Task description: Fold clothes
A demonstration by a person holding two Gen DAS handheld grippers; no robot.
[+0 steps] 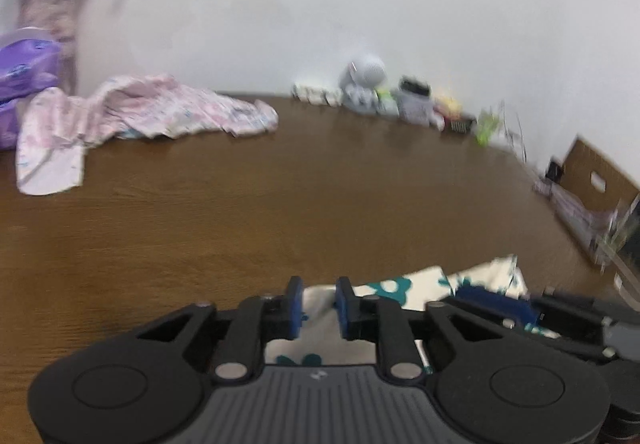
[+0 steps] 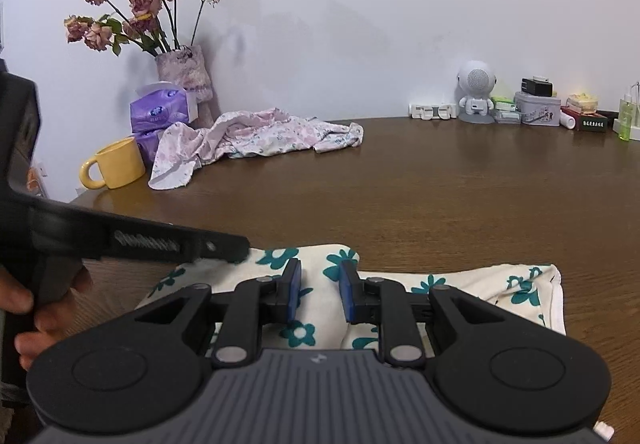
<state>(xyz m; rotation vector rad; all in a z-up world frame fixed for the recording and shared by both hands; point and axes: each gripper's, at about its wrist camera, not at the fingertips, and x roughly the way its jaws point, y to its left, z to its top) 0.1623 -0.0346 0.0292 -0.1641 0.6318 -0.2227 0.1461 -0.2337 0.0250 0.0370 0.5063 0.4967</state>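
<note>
- Cream cloth with teal flowers [image 2: 320, 284]: folded, lying at the near edge of the brown wooden table [image 2: 440, 196].
- Right gripper [image 2: 320, 294]: jaws slightly apart above the cloth, gripping nothing.
- Left gripper [image 1: 318, 304]: jaws slightly apart over the cloth's left end (whether the pads touch fabric cannot be told).
- Pink floral garment [image 2: 256, 136]: crumpled at the far left, beside a yellow mug [image 2: 114, 164].

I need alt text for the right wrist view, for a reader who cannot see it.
The right gripper hovers with jaws slightly apart over a cream cloth with teal flowers on a brown table. The left gripper reaches in from the left; a pink floral garment lies behind, beside a yellow mug.
</note>
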